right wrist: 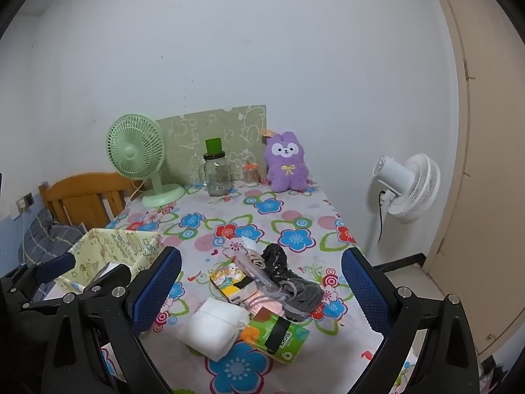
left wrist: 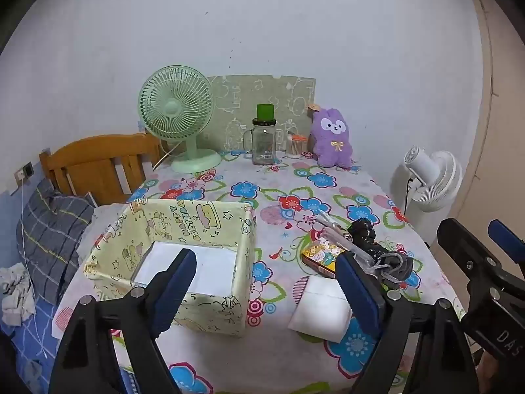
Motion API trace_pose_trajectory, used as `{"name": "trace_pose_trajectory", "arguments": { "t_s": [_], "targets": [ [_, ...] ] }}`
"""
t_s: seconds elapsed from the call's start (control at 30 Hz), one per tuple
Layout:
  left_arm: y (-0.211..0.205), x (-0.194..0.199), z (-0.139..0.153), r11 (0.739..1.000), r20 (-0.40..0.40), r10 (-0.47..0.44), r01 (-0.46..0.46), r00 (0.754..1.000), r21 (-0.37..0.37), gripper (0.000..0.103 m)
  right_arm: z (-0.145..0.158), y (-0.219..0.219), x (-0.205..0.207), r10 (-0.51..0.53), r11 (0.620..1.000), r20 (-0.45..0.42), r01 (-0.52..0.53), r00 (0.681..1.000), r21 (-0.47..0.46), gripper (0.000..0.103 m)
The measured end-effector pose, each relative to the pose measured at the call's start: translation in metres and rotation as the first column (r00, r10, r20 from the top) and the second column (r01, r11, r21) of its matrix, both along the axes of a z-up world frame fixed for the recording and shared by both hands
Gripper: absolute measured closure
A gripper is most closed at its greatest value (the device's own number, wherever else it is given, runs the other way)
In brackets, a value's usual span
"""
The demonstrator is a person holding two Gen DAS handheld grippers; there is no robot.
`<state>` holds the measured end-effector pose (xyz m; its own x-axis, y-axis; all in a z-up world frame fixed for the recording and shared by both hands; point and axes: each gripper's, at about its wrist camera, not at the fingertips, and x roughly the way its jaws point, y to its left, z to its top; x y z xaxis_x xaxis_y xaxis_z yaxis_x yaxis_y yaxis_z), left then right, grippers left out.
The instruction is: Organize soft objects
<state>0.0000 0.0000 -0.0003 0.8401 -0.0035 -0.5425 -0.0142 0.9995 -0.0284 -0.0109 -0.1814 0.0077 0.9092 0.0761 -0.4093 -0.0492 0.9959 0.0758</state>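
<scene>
Both our left gripper (left wrist: 265,282) and right gripper (right wrist: 261,290) hang wide open and empty, the soft pile just ahead of the right one, so closing carelessly on the white tissue pack (right wrist: 213,328) could drag the grey pouch (right wrist: 300,294) beside it off the table (right wrist: 295,213).

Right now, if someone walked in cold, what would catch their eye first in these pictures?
Probably the loud flowered tablecloth, and the purple plush bunny sitting against the wall at the table's far end beside a green desk fan. Nearer, a small heap of soft things, including a white packet and a green tissue pack, lies right of a pale yellow fabric box. The left gripper and right gripper both hang open, holding nothing.
</scene>
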Motion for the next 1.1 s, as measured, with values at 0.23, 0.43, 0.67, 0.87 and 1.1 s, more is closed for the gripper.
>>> {"name": "trace_pose_trajectory", "arguments": {
  "t_s": [0.23,0.43,0.67,0.87,1.1],
  "targets": [
    [-0.01,-0.003,0.001,0.998,0.045,-0.03,0.027,0.999,0.054,0.015,-0.003,0.001,0.001,-0.006,1.0,-0.007,0.006,1.0,0.016,0.004],
    [-0.008,0.002,0.002,0.999,0.019,-0.03,0.029,0.999,0.03,0.014,-0.005,-0.002,0.003,-0.013,1.0,-0.01,0.013,1.0,0.02,0.004],
    [-0.01,-0.001,-0.001,0.999,0.016,-0.035,0.035,0.999,0.023,0.014,0.001,-0.011,-0.006,-0.015,0.999,-0.004,0.015,1.0,0.029,0.004],
    [-0.009,-0.002,-0.004,0.999,0.012,-0.022,0.022,1.0,0.028,0.014,0.001,-0.01,-0.005,-0.01,1.0,-0.014,0.011,1.0,0.028,0.004],
    [-0.009,-0.002,-0.004,0.999,0.013,-0.023,0.022,1.0,0.026,0.014,0.001,-0.006,-0.001,-0.004,0.999,-0.026,0.005,1.0,0.031,0.004]
  ]
}}
